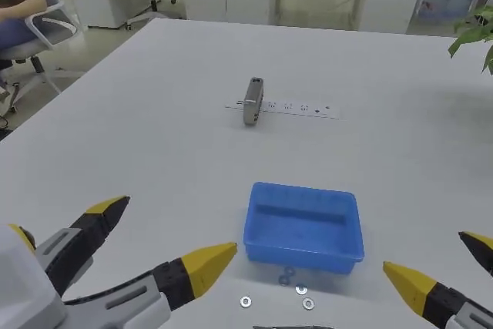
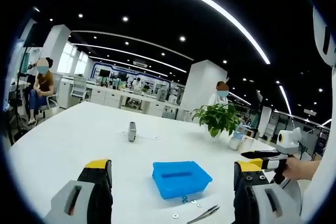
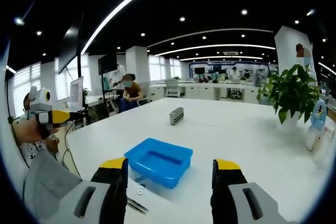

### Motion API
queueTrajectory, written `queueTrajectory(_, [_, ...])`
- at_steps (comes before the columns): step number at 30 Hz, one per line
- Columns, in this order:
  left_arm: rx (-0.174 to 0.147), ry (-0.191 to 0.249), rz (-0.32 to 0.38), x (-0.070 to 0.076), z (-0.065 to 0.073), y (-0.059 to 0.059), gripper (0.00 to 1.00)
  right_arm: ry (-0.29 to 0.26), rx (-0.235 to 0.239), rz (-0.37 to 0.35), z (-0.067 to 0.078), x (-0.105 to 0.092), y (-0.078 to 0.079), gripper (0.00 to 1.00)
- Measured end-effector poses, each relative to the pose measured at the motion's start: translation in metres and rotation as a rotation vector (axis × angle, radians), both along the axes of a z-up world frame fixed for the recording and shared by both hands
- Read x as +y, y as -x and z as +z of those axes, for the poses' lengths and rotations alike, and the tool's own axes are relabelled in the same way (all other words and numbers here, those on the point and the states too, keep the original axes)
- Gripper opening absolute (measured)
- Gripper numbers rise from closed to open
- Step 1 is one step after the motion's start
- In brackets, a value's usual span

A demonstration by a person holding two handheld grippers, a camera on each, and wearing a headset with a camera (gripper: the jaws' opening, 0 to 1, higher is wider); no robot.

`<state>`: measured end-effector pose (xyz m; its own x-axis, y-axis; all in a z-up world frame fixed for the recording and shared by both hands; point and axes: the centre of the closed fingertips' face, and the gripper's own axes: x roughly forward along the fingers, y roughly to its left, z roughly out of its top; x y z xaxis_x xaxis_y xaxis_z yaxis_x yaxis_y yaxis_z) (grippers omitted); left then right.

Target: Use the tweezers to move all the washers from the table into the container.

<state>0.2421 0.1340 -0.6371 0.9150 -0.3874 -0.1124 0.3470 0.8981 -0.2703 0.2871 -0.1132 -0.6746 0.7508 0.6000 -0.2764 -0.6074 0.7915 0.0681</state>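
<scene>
With the left gripper (image 1: 171,229) and right gripper (image 1: 431,256) held spread and empty, the thin, light, slippery washers (image 1: 300,290) just beside the container (image 1: 304,225) are judged best pinched across the rim by the tweezers (image 2: 203,214).

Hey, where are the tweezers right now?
In the left gripper view the tweezers lie on the table, untouched, just on the near side of the washers and the blue container.

Straight ahead of you, the washers (image 1: 301,290) lie on the table (image 1: 154,136) just before the container (image 1: 304,254), tweezers (image 2: 203,214) nearer you, power strip (image 1: 296,107) well behind.
</scene>
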Motion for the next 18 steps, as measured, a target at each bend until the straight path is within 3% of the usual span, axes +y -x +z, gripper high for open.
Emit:
queueTrajectory(4, [-0.025, 0.042, -0.002, 0.001, 0.004, 0.001, 0.99, 0.006, 0.004, 0.006, -0.002, 0.001, 0.0, 0.63])
queueTrajectory(14, [0.009, 0.001, -0.031, -0.008, -0.005, -0.005, 0.99, 0.023, 0.016, 0.006, -0.009, 0.0, -0.004, 0.63])
queueTrajectory(16, [0.027, -0.012, -0.048, -0.012, -0.011, -0.006, 0.98, 0.047, 0.018, 0.013, -0.012, 0.0, -0.003, 0.62])
queueTrajectory(17, [0.041, -0.039, -0.063, -0.014, -0.016, -0.006, 0.94, 0.064, 0.02, 0.02, -0.015, 0.0, -0.003, 0.62])
queueTrajectory(18, [0.084, -0.083, -0.106, -0.019, -0.028, -0.003, 0.87, 0.096, 0.031, 0.034, -0.02, 0.002, -0.001, 0.61])
